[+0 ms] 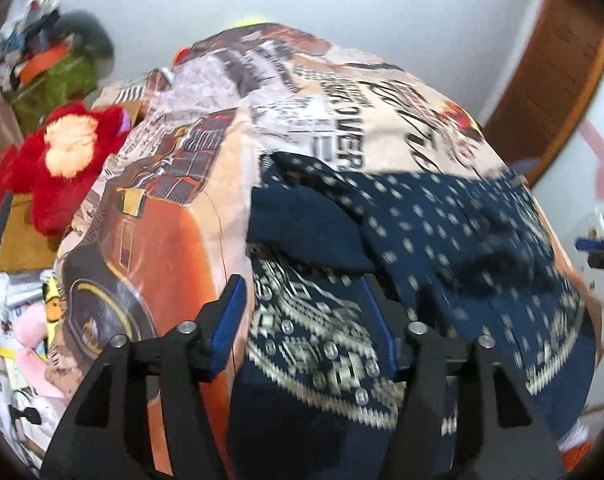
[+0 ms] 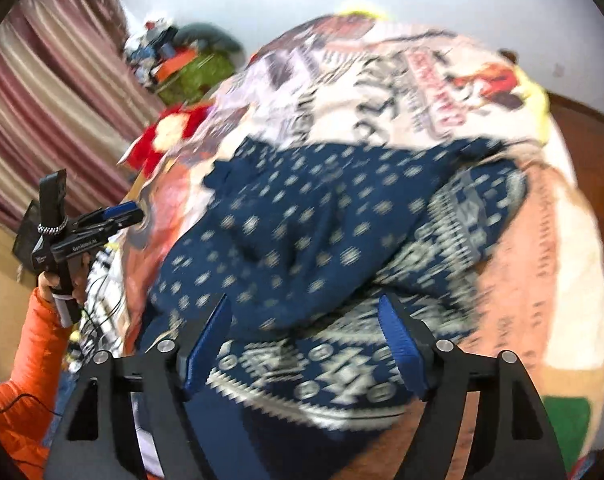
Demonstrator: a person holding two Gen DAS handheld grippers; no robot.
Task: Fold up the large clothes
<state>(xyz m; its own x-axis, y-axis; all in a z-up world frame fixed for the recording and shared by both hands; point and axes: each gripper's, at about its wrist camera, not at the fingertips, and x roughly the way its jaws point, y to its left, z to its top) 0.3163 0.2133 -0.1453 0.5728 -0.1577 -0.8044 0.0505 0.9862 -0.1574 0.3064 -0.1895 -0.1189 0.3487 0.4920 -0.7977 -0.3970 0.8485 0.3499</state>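
Left gripper (image 1: 308, 320): jaws spread, blue pads (image 1: 229, 322) apart with nothing pinched; the patterned band of the sweater lies below and between them, though whether a pad brushes the cloth I cannot tell
Right gripper (image 2: 308, 346): jaws spread wide too, empty, hanging over the near edge of the same band; the left tool (image 2: 123, 214) shows off at the sweater's left side, held by a hand (image 2: 59, 280) in an orange sleeve (image 2: 21, 380)
Sweater (image 1: 422, 232): dark blue knit with pale dots and a cream patterned band, lying part-folded on the printed blanket (image 1: 161, 220), one layer already turned over the body
Feel: judged soft, thick and limp; fairly heavy for cloth, so it will sag and drag rather than hold a shape
Grip surface: the knit looks rough, unlikely to slip from the pads, but it may stretch if pulled by one point
Where to hold: the two outer corners of the near band or the folded edge, one per tool, taking all layers at once
Risk: pinching the blanket along with the knit
Surroundings: a red plush toy (image 1: 67, 156) sits well apart at the blanket's left edge
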